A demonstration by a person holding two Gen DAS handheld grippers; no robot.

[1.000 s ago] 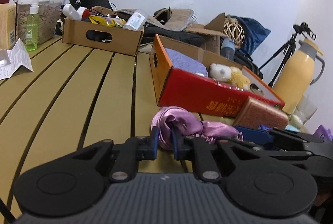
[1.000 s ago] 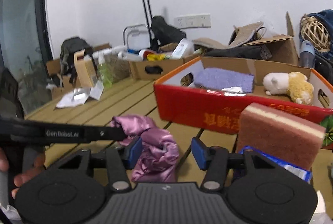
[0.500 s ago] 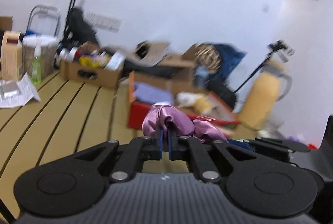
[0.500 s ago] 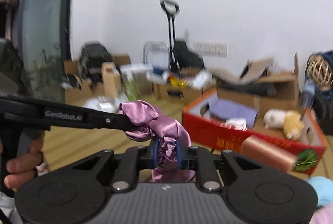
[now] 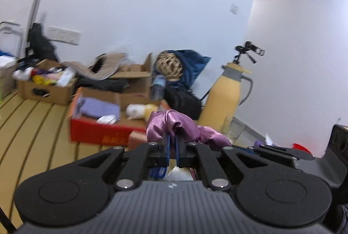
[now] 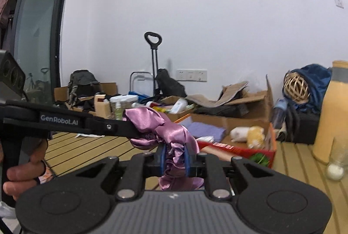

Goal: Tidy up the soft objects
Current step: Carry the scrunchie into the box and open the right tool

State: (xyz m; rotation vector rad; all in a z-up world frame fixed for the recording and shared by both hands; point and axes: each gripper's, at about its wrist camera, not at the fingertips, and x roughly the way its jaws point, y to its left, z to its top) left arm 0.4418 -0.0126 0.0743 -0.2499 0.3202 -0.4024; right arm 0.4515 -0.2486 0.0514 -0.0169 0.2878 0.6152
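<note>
Both grippers clamp the purple satin cloth, held in the air above the slatted wooden table. Left gripper pinches one bunched end, its fingers nearly together; right gripper squeezes the other, near the red cardboard box.

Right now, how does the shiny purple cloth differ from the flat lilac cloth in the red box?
The purple satin cloth is glossy and bunched into folds; the lilac cloth looks matte and lies flat.

The satin cloth is lifted off the table, clamped by the left gripper and the right gripper; the lilac cloth rests untouched inside the red box.

The satin is a pinker purple, the lilac paler.

Both are soft fabrics.
</note>
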